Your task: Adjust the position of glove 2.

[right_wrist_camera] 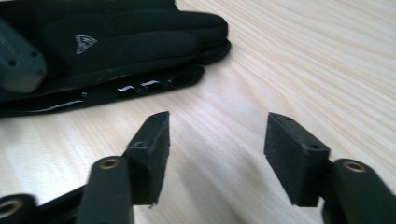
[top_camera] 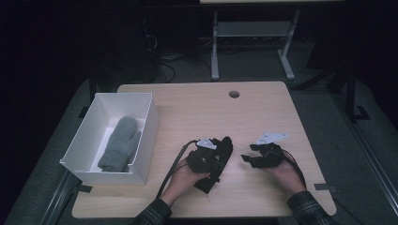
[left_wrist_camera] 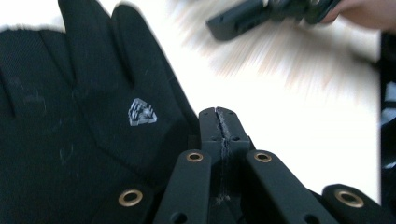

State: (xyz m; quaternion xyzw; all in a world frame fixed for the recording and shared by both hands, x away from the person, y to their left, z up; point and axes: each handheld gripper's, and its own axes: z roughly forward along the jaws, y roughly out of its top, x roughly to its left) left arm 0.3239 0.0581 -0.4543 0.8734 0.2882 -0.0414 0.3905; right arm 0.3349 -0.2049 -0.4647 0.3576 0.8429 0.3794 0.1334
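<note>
A black glove [top_camera: 227, 146] lies on the wooden table [top_camera: 263, 112] in front of the person, fingers pointing away. My left gripper [top_camera: 213, 157] rests over the glove, and in the left gripper view its jaws [left_wrist_camera: 217, 113] stand pressed together, with the glove [left_wrist_camera: 93, 93] and its small white logo right beside them on the left. I cannot tell whether any fabric is pinched. My right gripper [top_camera: 246, 159] is a little to the right of the glove, open [right_wrist_camera: 217, 140] just above bare wood with nothing between its pads. The glove [right_wrist_camera: 140, 37] lies beyond it.
A white open box [top_camera: 146, 123] stands at the table's left with a grey mitten [top_camera: 119, 143] inside. A round cable hole [top_camera: 233, 94] sits near the far edge. A desk frame [top_camera: 253, 33] stands on the dark floor behind the table.
</note>
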